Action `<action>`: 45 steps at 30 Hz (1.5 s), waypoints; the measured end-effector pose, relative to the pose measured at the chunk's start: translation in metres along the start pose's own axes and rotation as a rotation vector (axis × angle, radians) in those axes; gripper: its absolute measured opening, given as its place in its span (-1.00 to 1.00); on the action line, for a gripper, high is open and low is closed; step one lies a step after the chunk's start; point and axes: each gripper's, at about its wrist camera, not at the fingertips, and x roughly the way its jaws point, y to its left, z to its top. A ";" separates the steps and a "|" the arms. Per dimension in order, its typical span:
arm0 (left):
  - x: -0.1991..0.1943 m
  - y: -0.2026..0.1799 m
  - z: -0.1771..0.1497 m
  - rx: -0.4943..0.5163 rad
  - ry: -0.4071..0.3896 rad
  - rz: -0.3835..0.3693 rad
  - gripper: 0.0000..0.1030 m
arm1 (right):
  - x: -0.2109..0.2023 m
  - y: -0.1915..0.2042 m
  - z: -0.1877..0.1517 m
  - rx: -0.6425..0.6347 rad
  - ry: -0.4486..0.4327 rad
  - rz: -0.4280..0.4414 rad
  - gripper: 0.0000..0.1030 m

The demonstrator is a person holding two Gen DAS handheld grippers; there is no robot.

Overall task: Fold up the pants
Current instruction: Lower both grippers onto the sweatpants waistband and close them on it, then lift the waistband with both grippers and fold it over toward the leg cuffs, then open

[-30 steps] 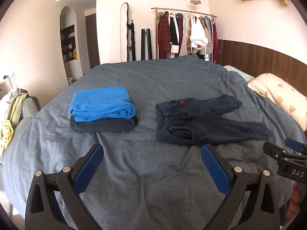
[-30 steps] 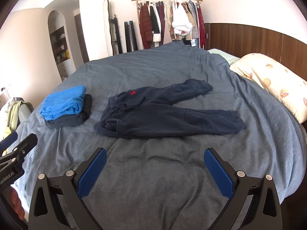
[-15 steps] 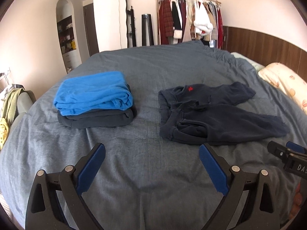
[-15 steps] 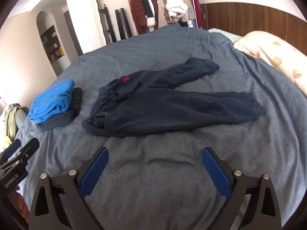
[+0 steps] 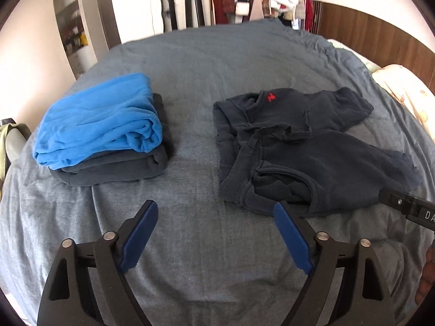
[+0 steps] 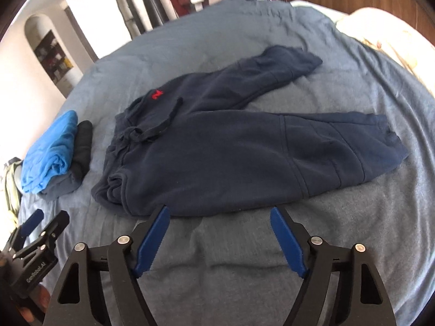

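Both tools, left tool (image 5: 214, 221) and right tool (image 6: 218, 225), gape unclenched just short of the pants (image 6: 231, 146).

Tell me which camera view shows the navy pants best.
The right wrist view. There the navy pants lie in full on the bed, waistband to both leg cuffs. The left wrist view shows the waistband end close up, but the right hand-held gripper hides part of the nearer leg.

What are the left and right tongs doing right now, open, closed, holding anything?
Left tongs: open, holding nothing, above the bed near the navy pants waistband.
Right tongs: open, holding nothing, at the pants' near edge.
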 end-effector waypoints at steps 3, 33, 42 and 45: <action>0.004 -0.002 0.012 -0.001 0.038 -0.016 0.55 | 0.003 -0.002 0.011 0.044 0.064 -0.002 0.44; 0.111 -0.006 0.028 -0.111 0.402 -0.113 -0.12 | 0.066 -0.038 0.020 0.389 0.286 -0.006 -0.02; 0.104 -0.004 0.034 -0.144 0.419 -0.116 -0.51 | 0.072 -0.035 0.032 0.354 0.294 -0.020 -0.69; 0.092 -0.005 0.041 -0.154 0.416 -0.115 -0.55 | 0.061 -0.034 0.038 0.339 0.284 -0.015 -0.76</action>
